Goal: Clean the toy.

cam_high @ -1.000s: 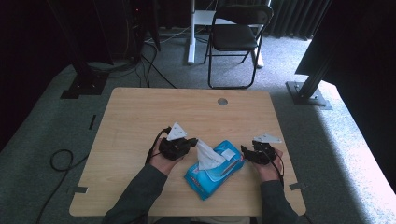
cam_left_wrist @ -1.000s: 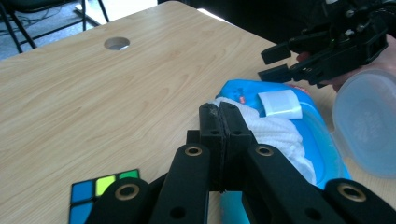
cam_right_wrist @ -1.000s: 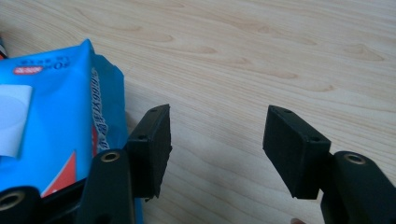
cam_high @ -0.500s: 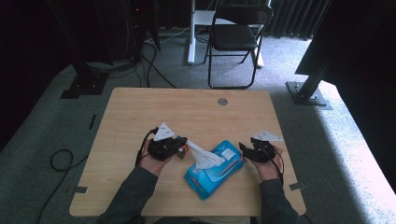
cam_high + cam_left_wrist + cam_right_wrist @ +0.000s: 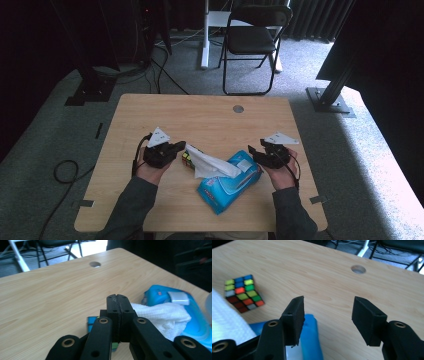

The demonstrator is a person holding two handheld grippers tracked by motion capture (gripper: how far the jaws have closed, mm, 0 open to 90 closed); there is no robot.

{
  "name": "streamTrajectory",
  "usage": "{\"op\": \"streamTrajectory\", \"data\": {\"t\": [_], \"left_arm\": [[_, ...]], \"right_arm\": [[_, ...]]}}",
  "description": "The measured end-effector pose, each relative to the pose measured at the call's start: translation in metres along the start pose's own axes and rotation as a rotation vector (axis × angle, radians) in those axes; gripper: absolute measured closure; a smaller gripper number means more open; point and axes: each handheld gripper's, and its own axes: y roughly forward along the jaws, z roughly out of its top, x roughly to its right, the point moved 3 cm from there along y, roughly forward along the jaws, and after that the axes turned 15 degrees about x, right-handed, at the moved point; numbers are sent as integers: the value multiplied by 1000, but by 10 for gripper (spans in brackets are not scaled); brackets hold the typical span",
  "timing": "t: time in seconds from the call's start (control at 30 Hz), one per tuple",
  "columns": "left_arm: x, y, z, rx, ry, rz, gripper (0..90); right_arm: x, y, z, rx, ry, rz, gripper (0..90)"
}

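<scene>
A blue wipes pack [image 5: 230, 187] lies on the wooden table [image 5: 210, 120], near the front. A white wipe [image 5: 210, 164] stretches from its top opening leftward to my left gripper [image 5: 181, 147], which is shut on the wipe's end. In the left gripper view the jaws [image 5: 117, 300] are pressed together, with the wipe [image 5: 160, 315] and the pack [image 5: 160, 293] to the right. My right gripper [image 5: 254, 152] hovers at the pack's right end, open. Its jaws [image 5: 327, 312] have just been closing a little with nothing between them, and the pack [image 5: 310, 340] is below.
A scrambled colour cube [image 5: 187, 157] sits on the table just beyond the left gripper, and appears again as the cube [image 5: 243, 293] in the right gripper view. A cable hole [image 5: 238, 108] is near the far edge. A folding chair [image 5: 250, 40] stands behind the table.
My left gripper has moved left, drawing the wipe out of the pack into a long strip. The right gripper has lifted slightly at the pack's right end.
</scene>
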Motion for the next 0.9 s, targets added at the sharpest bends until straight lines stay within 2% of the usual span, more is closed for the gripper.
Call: {"op": "streamTrajectory", "data": {"t": [0.1, 0.33, 0.47, 0.7, 0.9], "left_arm": [[-8, -7, 1, 16, -9, 23, 900], [-25, -27, 12, 66, -23, 76, 900], [-35, -42, 18, 103, -37, 110, 900], [-50, -56, 16, 125, -66, 162, 900], [-57, -60, 12, 121, -76, 181, 900]], "right_arm": [[-13, 0, 12, 7, -5, 26, 447], [-51, -5, 41, 46, -55, 85, 449], [-72, -9, 49, 66, -54, 118, 437], [-111, -9, 40, 51, -71, 190, 450], [-140, 0, 25, 33, -121, 228, 513]]}}
